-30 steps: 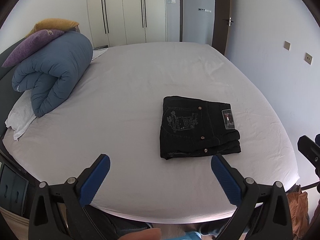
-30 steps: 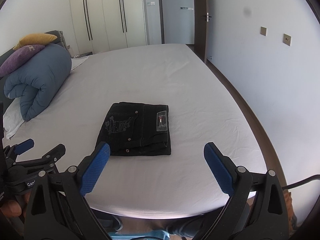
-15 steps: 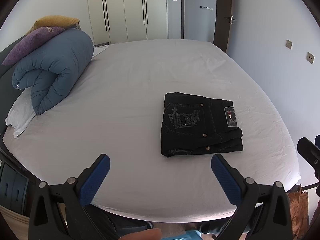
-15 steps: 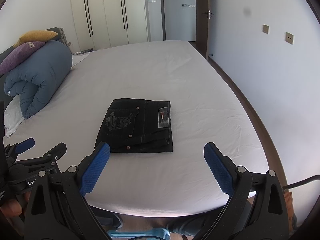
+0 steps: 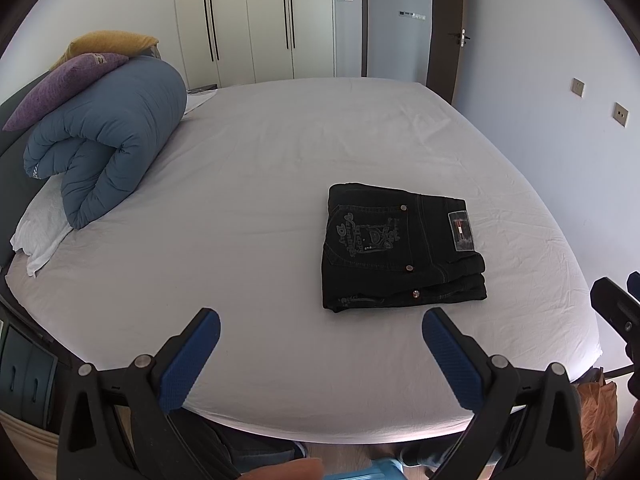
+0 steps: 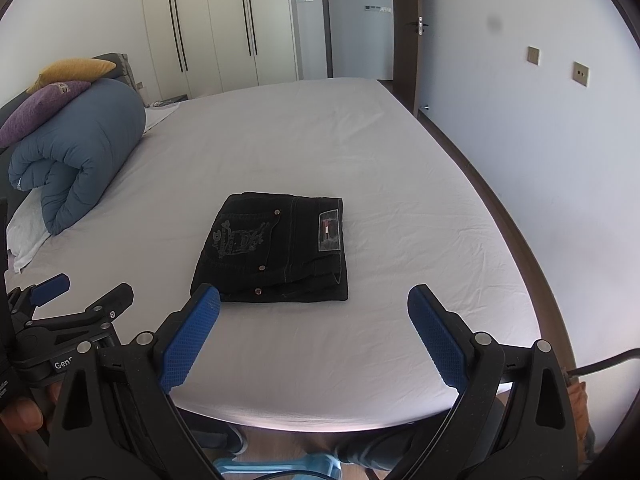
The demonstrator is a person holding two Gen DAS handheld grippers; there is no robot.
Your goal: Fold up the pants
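Black pants (image 5: 402, 249) folded into a compact rectangle on the white bed (image 5: 260, 160), back pocket embroidery and waistband label facing up. They lie on the near half of the bed, well apart from the rolled blue duvet (image 5: 108, 140) at the head end.

My left gripper (image 5: 320, 354): jaws spread wide, nothing between them, held off the near edge of the bed, short of the pants. My right gripper (image 6: 314, 336): also spread wide, empty, same edge; its left pad (image 6: 188, 340) overlaps the near-left corner of the pants in frame, contact can't be confirmed.

Left view only: full purple pillow (image 5: 60, 88) and yellow pillow (image 5: 108, 42) stacked on the duvet, plus a sliver of the right gripper at the frame's right edge. Right view only: my left gripper (image 6: 82, 294) beside the pants' left side, a fingertip (image 6: 20, 416) on its handle, and the floor strip along the bed's right side.
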